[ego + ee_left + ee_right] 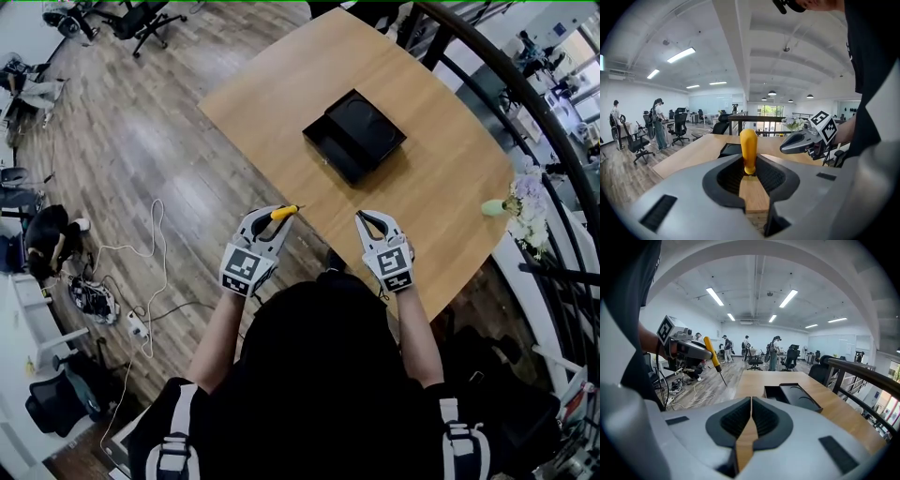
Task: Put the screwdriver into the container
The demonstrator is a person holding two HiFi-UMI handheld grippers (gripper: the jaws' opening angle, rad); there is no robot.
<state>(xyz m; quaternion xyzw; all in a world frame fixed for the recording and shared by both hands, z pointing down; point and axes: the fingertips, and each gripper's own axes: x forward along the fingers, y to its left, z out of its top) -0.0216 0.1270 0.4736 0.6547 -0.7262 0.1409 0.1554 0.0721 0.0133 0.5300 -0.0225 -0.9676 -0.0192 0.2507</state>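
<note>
Two hand-held grippers are raised on the person's side of the black container [354, 135], which lies on a wooden table [281, 94].

Left gripper [274, 217]: jaws clenched on the screwdriver [285, 211]. The left gripper view shows the yellow handle standing up between the ribbed pads, its rounded end clear of the jaw tips. In the right gripper view the thin dark shaft slants downward from the handle, in the air over the wooden floor [122, 159] and not touching anything. The screwdriver is therefore outside the container, well apart from it, off its near-left side and about level with the table's near edge.

Right gripper [364, 218]: jaws pressed together, pad against pad, with nothing between them. It hangs on the container's near side, just beside the left gripper but apart from it, above the table edge.

Container: seen from the right gripper view, it shows an open recess on its left and a raised dark panel on its right. A pale vase of flowers [520, 202] stands to the container's right, near the railing [525, 94].
</note>
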